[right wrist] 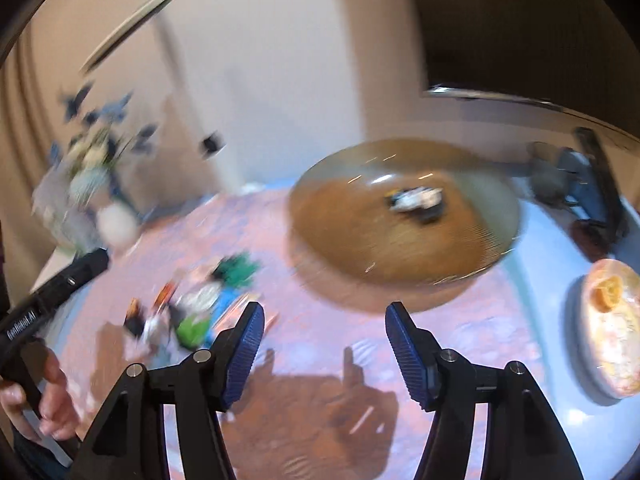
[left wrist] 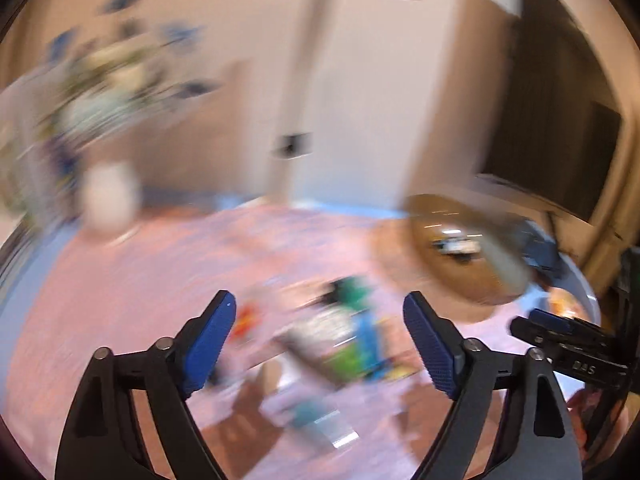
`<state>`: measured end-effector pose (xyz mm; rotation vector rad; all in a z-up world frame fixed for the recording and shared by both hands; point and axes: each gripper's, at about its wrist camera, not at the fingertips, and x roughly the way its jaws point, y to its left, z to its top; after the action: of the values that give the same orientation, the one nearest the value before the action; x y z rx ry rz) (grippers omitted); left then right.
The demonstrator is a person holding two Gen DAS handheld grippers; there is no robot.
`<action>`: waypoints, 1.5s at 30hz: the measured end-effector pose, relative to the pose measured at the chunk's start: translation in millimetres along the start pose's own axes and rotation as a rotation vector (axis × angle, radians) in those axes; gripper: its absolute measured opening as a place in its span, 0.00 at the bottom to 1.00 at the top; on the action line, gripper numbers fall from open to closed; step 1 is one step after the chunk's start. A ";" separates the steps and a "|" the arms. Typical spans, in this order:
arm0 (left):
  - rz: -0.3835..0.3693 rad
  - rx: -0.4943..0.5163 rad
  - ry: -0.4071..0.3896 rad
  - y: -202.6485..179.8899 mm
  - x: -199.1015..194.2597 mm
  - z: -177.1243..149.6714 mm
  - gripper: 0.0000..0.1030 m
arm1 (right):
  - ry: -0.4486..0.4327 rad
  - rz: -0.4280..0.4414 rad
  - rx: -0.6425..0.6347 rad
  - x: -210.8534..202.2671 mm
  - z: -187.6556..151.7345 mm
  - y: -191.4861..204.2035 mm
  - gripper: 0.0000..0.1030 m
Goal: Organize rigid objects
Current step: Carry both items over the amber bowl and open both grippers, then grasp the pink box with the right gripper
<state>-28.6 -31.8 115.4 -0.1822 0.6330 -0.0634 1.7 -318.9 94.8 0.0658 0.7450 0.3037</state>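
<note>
My left gripper [left wrist: 320, 344] and right gripper [right wrist: 324, 344] both hang spread apart, holding nothing. One blurred cluster of toys [left wrist: 344, 340] lies just ahead between my left fingers, too smeared to count. One brown bowl [right wrist: 404, 220] sits beyond my right fingers holding one small object [right wrist: 418, 200], and one plate [right wrist: 612, 324] lies off to their right.

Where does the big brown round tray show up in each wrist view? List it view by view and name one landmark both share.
Left wrist: the brown tray sits right of centre, beyond the right finger.
Right wrist: it fills the upper middle, above the open fingers.
Shared landmark: the small black-and-white object lying on it.
</note>
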 end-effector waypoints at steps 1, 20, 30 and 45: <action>0.039 -0.025 0.012 14.6 0.0 -7.2 0.84 | 0.000 0.001 -0.022 9.3 -6.0 8.7 0.60; 0.143 -0.129 0.116 93.8 37.5 -65.8 0.84 | 0.065 -0.066 -0.058 64.2 -41.3 34.9 0.60; 0.016 -0.208 0.195 89.2 56.4 -31.9 0.82 | 0.197 0.206 0.206 81.8 -12.2 17.5 0.60; -0.008 -0.222 0.236 89.3 90.5 -37.5 0.52 | 0.279 0.160 0.395 128.7 6.1 20.6 0.63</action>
<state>22.3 39.9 16.2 -0.3955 0.8751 -0.0225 89.9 -261.0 18.1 0.4662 1.0726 0.3178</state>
